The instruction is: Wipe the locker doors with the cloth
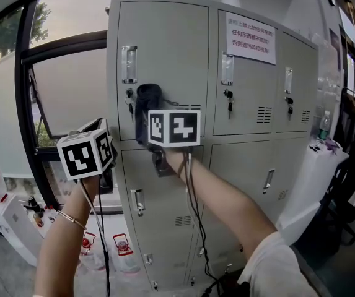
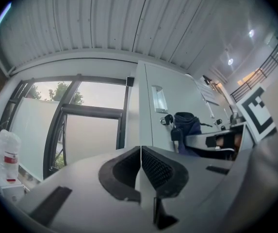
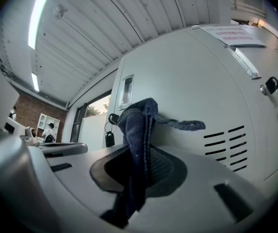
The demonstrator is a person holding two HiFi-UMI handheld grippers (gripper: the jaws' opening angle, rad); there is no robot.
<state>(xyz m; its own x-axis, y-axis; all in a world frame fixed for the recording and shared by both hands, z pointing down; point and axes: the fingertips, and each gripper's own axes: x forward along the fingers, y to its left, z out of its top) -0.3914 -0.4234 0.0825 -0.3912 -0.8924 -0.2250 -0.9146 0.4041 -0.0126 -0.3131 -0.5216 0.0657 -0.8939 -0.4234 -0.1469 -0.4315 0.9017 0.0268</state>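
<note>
The grey locker block (image 1: pixel 239 110) stands in front of me. My right gripper (image 1: pixel 165 129) is shut on a dark blue cloth (image 1: pixel 147 104) and holds it against the upper left door (image 1: pixel 177 54), beside that door's lock and hanging key (image 1: pixel 129 95). In the right gripper view the cloth (image 3: pixel 139 125) sticks up from between the jaws of the right gripper (image 3: pixel 139 164) and touches the door (image 3: pixel 192 81). My left gripper (image 1: pixel 90 150) is held off the locker's left edge, lower down. The left gripper (image 2: pixel 140 164) is shut with nothing in it; its view shows the cloth (image 2: pixel 187 125) from the side.
A dark-framed window (image 1: pixel 53 79) is left of the lockers. Several bottles (image 1: pixel 118 246) stand on the floor below it. A paper notice (image 1: pixel 249 37) hangs on the middle upper door. A white counter (image 1: pixel 319 166) with a bottle (image 1: pixel 323 127) stands at the right.
</note>
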